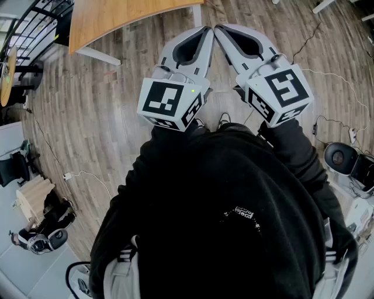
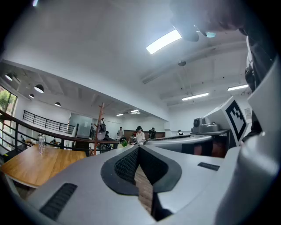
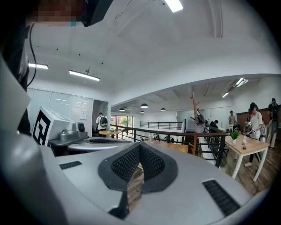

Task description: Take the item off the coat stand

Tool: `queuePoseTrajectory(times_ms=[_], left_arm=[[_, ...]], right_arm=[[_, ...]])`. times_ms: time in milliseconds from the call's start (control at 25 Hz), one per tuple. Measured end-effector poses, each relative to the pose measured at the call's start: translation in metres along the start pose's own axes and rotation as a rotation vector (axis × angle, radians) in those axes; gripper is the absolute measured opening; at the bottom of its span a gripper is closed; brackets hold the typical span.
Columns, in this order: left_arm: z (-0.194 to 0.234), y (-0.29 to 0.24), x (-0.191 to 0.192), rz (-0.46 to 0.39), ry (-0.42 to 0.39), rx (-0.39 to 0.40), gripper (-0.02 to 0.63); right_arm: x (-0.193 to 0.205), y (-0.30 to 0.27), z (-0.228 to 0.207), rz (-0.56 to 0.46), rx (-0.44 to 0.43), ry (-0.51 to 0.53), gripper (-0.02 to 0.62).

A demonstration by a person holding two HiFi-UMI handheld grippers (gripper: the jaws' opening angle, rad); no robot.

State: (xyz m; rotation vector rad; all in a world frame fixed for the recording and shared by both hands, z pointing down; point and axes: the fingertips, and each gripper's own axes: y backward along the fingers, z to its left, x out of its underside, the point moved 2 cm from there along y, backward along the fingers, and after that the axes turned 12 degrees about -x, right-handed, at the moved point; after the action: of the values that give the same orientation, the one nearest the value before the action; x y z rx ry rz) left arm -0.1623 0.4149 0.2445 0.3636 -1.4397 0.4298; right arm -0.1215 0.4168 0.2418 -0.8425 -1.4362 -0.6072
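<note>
Coat stand (image 2: 100, 115) stands far across the room, with a grey item (image 2: 102, 131) hanging on it. Left gripper (image 1: 204, 30) and right gripper (image 1: 220, 29) point ahead, their fingers together on nothing. This looks like the approach step: next, walk over and open the fingers.

Wood-plank floor (image 1: 87, 117) is seen beneath a light wooden counter (image 1: 128, 17) on white legs. White ceiling is lit by strip lights (image 2: 163, 41). Black railing (image 3: 175, 132) is set behind the counter. Cables (image 1: 82, 174) are laid on the floor.
</note>
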Motion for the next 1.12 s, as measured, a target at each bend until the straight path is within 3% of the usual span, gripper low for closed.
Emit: queuePoseTrajectory(times_ms=[560, 1120], left_arm=[[-0.017, -0.012, -0.006, 0.002, -0.034, 0.021, -0.002], [-0.074, -0.060, 0.003, 0.034, -0.076, 0.063, -0.002]], right_arm=[[-0.006, 0.012, -0.018, 0.013, -0.005, -0.023, 0.015], [0.005, 0.064, -0.071, -0.074, 0.046, -0.049, 0.015]])
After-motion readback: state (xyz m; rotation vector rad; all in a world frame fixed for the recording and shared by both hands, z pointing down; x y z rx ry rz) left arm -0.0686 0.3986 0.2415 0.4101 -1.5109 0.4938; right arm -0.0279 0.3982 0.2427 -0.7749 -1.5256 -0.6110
